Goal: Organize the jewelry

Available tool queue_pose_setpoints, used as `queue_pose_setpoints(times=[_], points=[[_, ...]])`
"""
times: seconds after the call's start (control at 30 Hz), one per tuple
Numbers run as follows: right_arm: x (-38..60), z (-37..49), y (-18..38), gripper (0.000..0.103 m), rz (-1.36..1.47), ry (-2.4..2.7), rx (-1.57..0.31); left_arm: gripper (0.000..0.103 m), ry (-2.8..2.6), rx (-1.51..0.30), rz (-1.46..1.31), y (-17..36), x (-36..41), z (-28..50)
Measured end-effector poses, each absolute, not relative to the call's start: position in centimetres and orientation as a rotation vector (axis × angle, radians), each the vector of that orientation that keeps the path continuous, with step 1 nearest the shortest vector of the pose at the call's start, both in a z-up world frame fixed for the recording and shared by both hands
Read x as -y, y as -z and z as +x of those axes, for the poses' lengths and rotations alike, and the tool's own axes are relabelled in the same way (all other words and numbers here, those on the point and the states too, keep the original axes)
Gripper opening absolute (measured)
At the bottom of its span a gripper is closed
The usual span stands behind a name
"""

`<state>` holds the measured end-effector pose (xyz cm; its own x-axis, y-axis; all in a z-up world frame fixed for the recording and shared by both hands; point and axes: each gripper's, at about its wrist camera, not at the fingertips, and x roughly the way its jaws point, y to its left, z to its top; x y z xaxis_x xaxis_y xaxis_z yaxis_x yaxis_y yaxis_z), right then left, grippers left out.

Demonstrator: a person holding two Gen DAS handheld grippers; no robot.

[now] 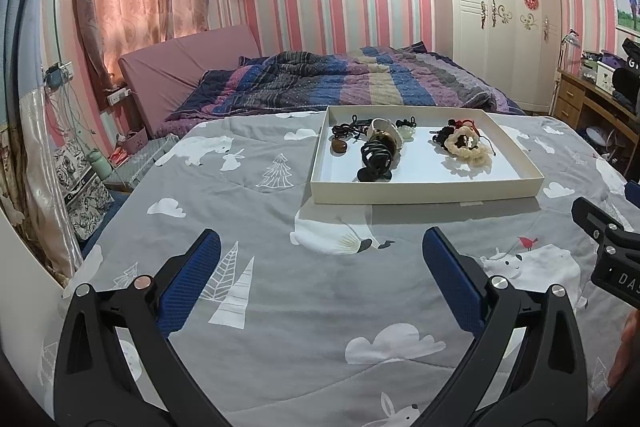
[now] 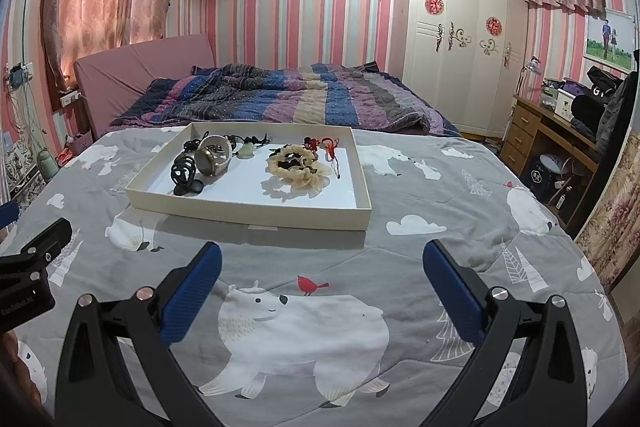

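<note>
A shallow, rectangular cream cardboard tray [image 1: 426, 191] with low straight walls and a smooth white floor sits on a bed, on a soft grey quilt [image 1: 280, 307] printed with white polar bears, clouds and line-drawn fir trees. The jewelry lies inside the tray in two loose clusters toward its far side. In the left cluster, a glossy black claw hair clip [image 1: 375, 159] with curved teeth rests against a round-faced wristwatch [image 2: 212, 155] on a pale band, with a smooth oval brown stone pendant [image 1: 339, 145] and tangled black cords beside them, and a small pale green carved piece [image 2: 247, 151] behind. In the right cluster, a ruffled cream fabric scrunchie [image 2: 296, 167] forms a soft ring, with red and black cord pieces touching its far edge; what these cords are strung with is too small to tell. The near half of the tray floor is bare. The left gripper [image 1: 320, 259] hovers above the quilt, near the tray's front wall, its two textured blue rubber pads spread wide apart and holding nothing. The right gripper [image 2: 320, 267] is likewise spread wide and empty, over a printed bear, short of the tray. Beyond lies a rumpled striped quilt in blue, purple and tan.
</note>
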<state>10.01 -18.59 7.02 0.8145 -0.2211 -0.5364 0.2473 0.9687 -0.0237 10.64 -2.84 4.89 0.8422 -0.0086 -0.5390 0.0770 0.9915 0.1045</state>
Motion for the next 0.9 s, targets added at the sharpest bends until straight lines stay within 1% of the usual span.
queue_pose_setpoints(times=[0.9], points=[[18.66, 9.96, -6.75, 0.101, 0.050, 0.254, -0.571, 0.100, 0.047, -0.581, 0.122, -4.78, 2.56, 10.85]])
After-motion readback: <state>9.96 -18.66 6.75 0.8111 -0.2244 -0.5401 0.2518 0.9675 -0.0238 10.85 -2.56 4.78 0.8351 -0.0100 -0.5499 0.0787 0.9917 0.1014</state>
